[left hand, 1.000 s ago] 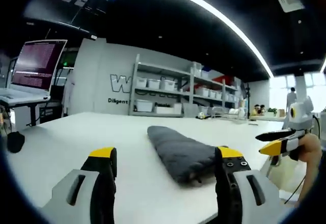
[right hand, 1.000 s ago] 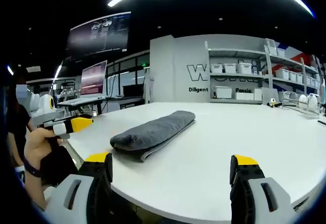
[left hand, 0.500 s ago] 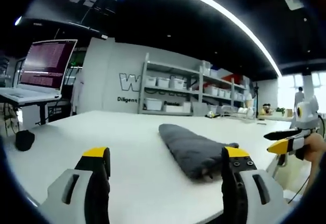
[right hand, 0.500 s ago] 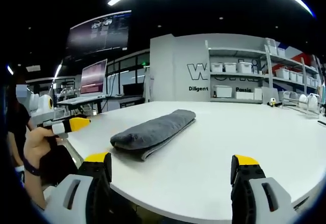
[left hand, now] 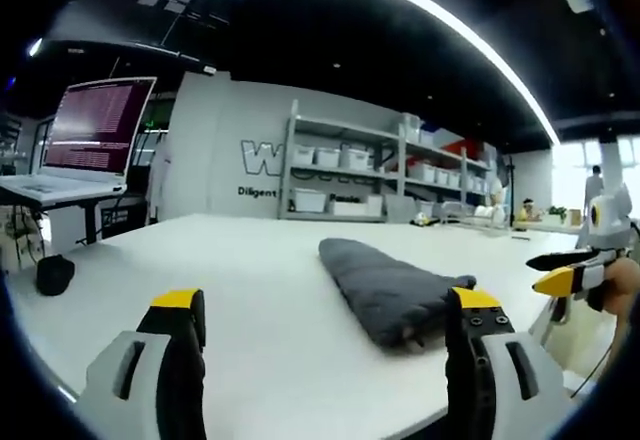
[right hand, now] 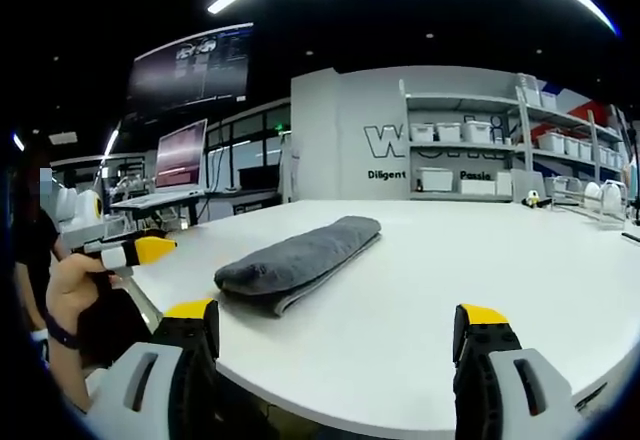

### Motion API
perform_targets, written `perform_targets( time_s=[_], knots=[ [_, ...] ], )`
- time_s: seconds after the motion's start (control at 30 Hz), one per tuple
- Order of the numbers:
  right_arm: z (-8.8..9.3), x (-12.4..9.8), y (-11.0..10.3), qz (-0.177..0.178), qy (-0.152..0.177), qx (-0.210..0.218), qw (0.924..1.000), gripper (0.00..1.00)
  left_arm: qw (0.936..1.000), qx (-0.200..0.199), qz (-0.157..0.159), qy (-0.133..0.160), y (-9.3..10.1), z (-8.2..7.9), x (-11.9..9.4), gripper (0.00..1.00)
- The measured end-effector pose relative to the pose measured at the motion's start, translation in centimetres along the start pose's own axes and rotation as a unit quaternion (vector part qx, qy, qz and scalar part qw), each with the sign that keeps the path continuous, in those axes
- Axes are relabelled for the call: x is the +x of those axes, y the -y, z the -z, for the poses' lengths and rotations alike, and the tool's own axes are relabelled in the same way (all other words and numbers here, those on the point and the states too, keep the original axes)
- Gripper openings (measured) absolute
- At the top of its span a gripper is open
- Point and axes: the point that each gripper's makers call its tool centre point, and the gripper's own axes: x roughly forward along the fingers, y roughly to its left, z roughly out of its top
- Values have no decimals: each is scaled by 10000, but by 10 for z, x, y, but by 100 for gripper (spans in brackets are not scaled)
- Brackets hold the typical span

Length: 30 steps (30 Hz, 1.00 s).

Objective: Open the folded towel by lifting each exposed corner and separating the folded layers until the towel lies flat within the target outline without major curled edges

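A dark grey folded towel (left hand: pixel 385 285) lies as a long roll on the white table (left hand: pixel 250 270). In the left gripper view it sits ahead and to the right, its near end just beyond the right jaw. My left gripper (left hand: pixel 328 310) is open, empty, close to the table's near edge. In the right gripper view the towel (right hand: pixel 300 260) lies ahead and left of centre. My right gripper (right hand: pixel 335 325) is open and empty, short of the table edge. The right gripper (left hand: pixel 575 275) shows at the right of the left gripper view, and the left gripper (right hand: pixel 125 252) at the left, held in a hand.
A laptop (left hand: pixel 85 145) on a stand is at the left, with a small black object (left hand: pixel 52 273) on the table below it. Shelving with white bins (left hand: pixel 350 175) lines the far wall. People stand far right (left hand: pixel 597 185). A wire rack (right hand: pixel 605 205) stands at the table's far right.
The left gripper view has shifted a little, so the towel sits slightly further right and lower. The right gripper view is almost unchanged. Both grippers stay open.
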Motion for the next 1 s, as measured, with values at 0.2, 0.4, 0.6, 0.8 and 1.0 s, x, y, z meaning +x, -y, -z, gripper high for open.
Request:
perform_targets(
  time_s=[0.2,0.4,0.6,0.8,1.0],
  knots=[
    [0,0,1,11,-4,4,10000,99,10000,19,47,-63,3,2,2,99],
    [0,1,2,10,-11,10,10000,99,9999,42,64,-79,4,1,3,99],
    [0,0,3,7,-5,1,10000,99,9998,74,98,-125,9,4,4,99],
    [0,-1,4,16,-9,-5,10000,99,9997,185,81,-125,13,4,5,99],
    [1,-1,2,43,-34,-30,10000,99,9972,688,253,-147,31,-1,13,99]
  ],
)
